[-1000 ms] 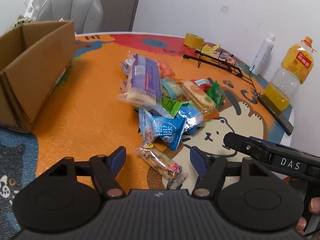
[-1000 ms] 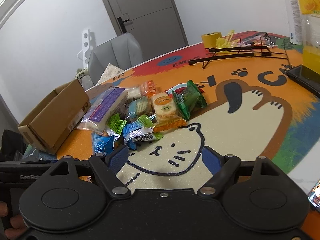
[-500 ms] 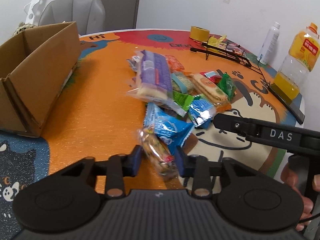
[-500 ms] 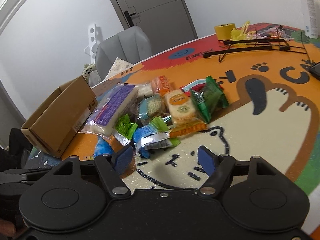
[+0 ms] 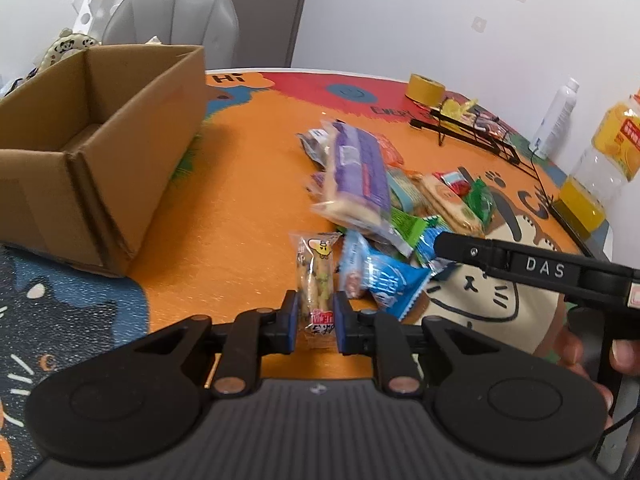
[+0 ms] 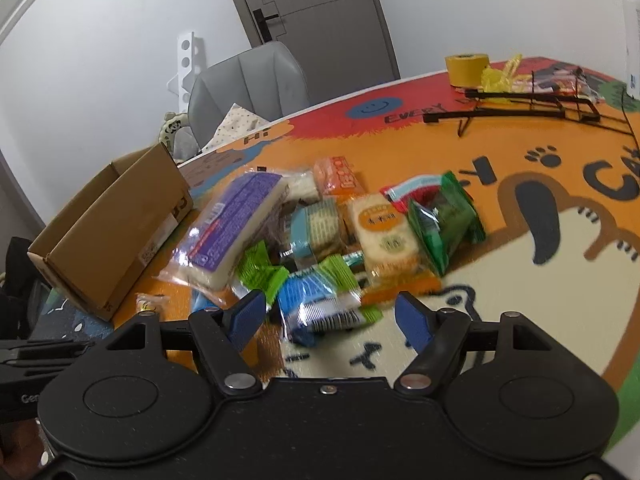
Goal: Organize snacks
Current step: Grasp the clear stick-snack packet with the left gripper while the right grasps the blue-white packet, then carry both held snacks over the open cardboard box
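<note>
On a desk (image 5: 248, 200) covered by a bright cartoon-cat mat, the left gripper (image 5: 315, 322) is clamped on a clear-wrapped snack stick (image 5: 316, 276), its blue pads pressing the packet's near end while the far end, printed with a small yellow figure, points away toward the middle of the desk. The packet sits just left of the main snack pile (image 5: 396, 204), close beside a blue-wrapped snack (image 5: 386, 276).

The right gripper (image 6: 330, 320) hovers low over the near edge of the same pile, its jaws apart and just lately narrowing, with a blue-and-green foil packet (image 6: 324, 304) lying between the pads but not pressed by them (the frame is blurred here, so contact cannot be ruled out on the packet's left side). Behind it lie a long purple-labelled pack (image 6: 232, 228), an orange-labelled cracker pack (image 6: 384, 232) and a dark green packet (image 6: 444, 220).

An open cardboard box (image 5: 84, 152) stands at the left of the desk, well apart from the pile. At the far side are a roll of yellow tape (image 5: 426, 88), a black wire rack (image 5: 476, 136), a white bottle (image 5: 556, 120) and a bottle of yellow liquid (image 5: 604, 168). A grey chair (image 6: 248, 84) stands beyond the desk.
</note>
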